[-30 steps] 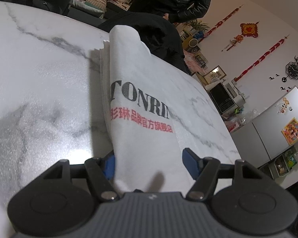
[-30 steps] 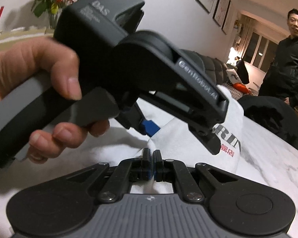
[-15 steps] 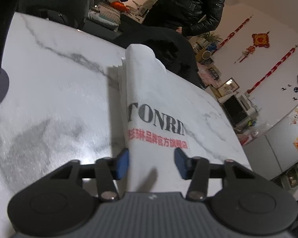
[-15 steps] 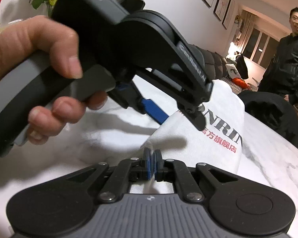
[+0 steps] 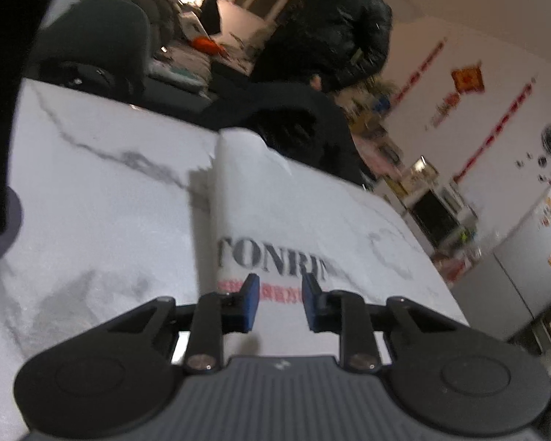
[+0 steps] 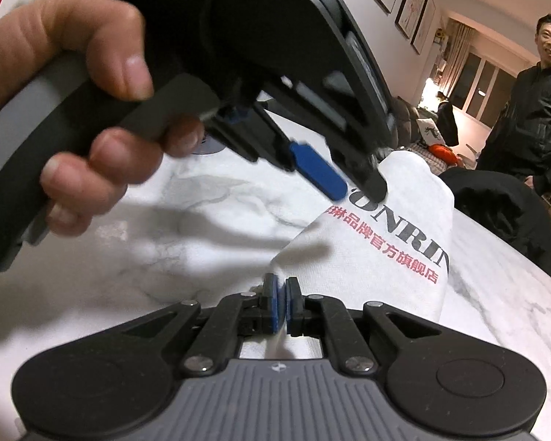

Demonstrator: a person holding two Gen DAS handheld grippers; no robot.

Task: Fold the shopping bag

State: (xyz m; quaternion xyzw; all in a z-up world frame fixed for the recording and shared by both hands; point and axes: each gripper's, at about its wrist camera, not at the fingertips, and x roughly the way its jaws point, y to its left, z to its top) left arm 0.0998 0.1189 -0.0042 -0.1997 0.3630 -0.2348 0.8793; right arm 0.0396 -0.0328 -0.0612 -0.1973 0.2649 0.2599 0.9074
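The white fabric shopping bag (image 5: 275, 213) lies folded into a long strip on the marble table (image 5: 103, 213), with black "TONRIN" lettering and red characters on top. My left gripper (image 5: 280, 305) hovers over the near part of the strip, its blue pads (image 5: 249, 303) apart with nothing between them. In the right wrist view a hand (image 6: 92, 110) holds that left gripper (image 6: 349, 187) above the bag (image 6: 385, 257). My right gripper (image 6: 281, 305) is shut on the bag's near corner, with a thin fold of cloth pinched between its pads.
A chair with a dark jacket (image 5: 294, 125) draped over it stands at the table's far edge, right behind the bag's far end. A person in a black jacket (image 6: 532, 121) stands beyond it. A fridge (image 5: 525, 257) and shelves are off to the right.
My left gripper's jaws have narrowed from straddling the strip's full width to a small gap, and it has risen off the bag. The right gripper has kept its hold on the corner.
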